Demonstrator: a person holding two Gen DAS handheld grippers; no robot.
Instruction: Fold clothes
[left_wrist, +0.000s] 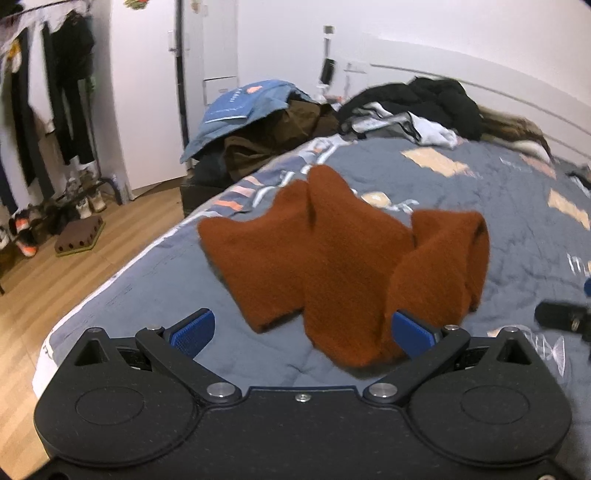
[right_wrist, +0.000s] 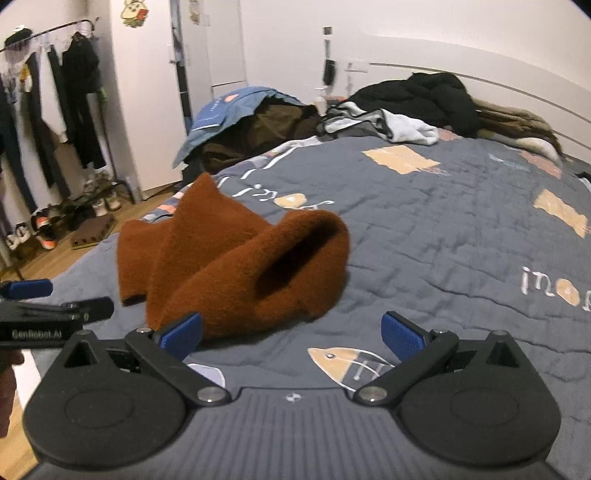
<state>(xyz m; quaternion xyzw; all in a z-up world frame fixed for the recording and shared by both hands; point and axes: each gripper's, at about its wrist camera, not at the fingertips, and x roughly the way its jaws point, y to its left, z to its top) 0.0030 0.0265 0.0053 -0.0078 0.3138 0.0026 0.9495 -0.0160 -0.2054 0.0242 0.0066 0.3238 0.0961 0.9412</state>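
Wooden floor (left_wrist: 74, 269) and a clothes rack (left_wrist: 55, 110) are at the left, beside the bed (left_wrist: 498, 229) with its grey quilt. On the quilt lies a crumpled brown sweater (left_wrist: 332, 266), near the bed's left edge. Left gripper (left_wrist: 301, 332) has its fingers spread wide, holding nothing; the sweater hangs between them. Right gripper (right_wrist: 291, 332) is also spread wide and empty, its left finger (right_wrist: 181, 332) just at the sweater.

Ahead of you lies a bed under a grey quilted cover (right_wrist: 424, 229) with orange patches and fish prints. At its far end sits a black padded jacket (right_wrist: 432, 98). Left, dark garments hang on a clothes rail (right_wrist: 55, 110) over pale wooden flooring (left_wrist: 74, 266).
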